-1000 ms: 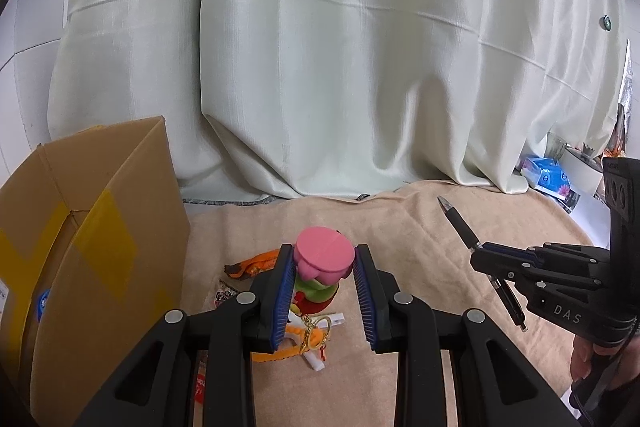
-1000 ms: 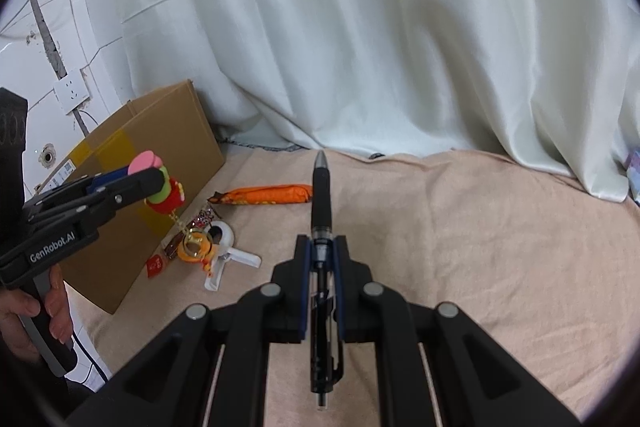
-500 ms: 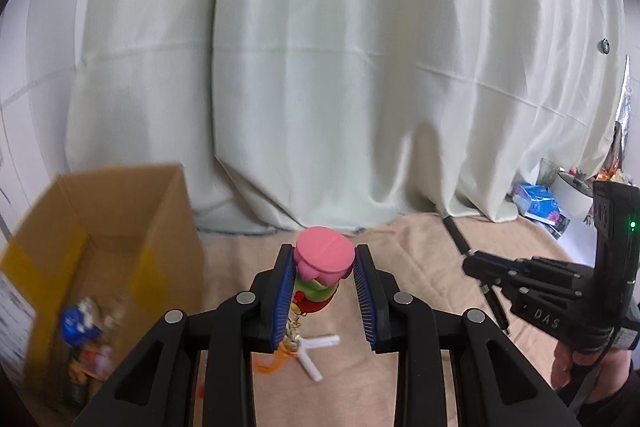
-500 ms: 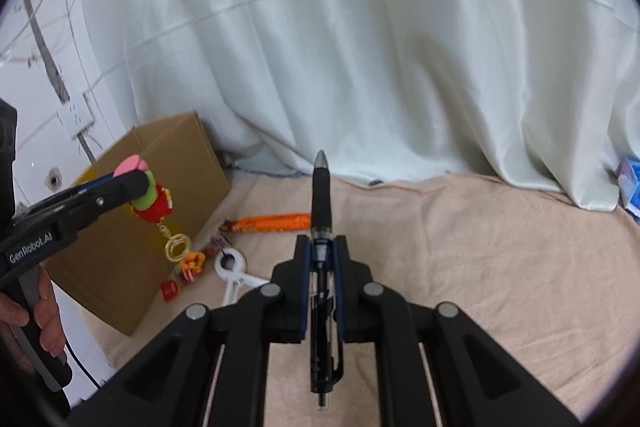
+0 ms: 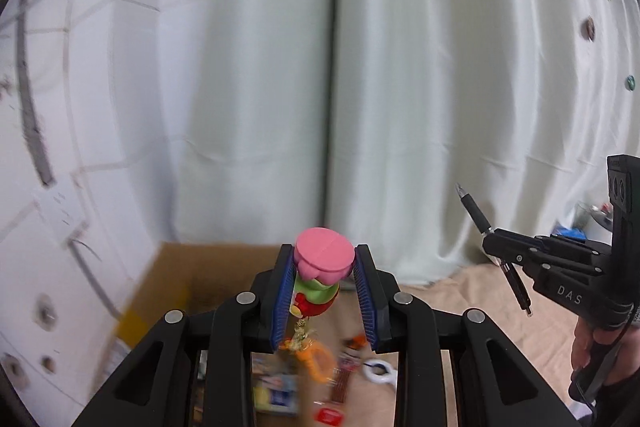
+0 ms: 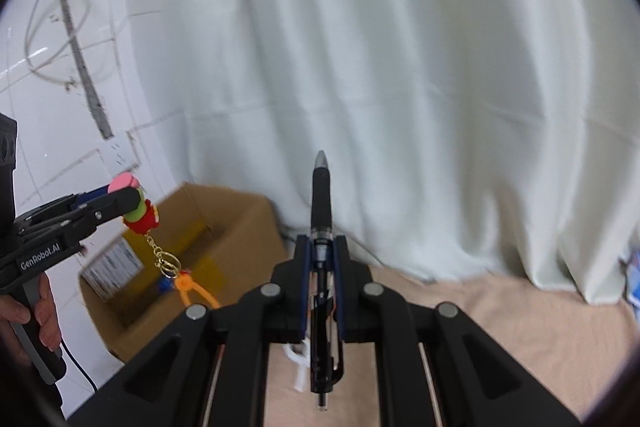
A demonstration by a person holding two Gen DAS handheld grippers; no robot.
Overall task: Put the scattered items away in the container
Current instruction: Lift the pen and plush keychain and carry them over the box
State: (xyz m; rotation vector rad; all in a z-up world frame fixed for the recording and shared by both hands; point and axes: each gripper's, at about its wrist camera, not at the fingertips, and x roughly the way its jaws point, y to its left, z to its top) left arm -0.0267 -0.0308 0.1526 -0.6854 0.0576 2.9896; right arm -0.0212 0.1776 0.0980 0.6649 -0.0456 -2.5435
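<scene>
Keychain [image 5: 320, 279] clamped in left gripper [image 5: 323, 291], pen [image 6: 321, 219] in right gripper [image 6: 321, 263]; both should be centred over box [image 6: 240, 223] before release.

In the left wrist view the small items [image 5: 336, 383] on the cloth below the left claw [image 5: 325, 291] are smeared by blur, so their kinds cannot be told. The claw's arms hide most of the cardboard box [image 5: 168, 291]. In the right wrist view the right claw [image 6: 322, 275] covers part of a white clip [image 6: 298, 361], and what lies inside the box is too blurred to tell.
</scene>
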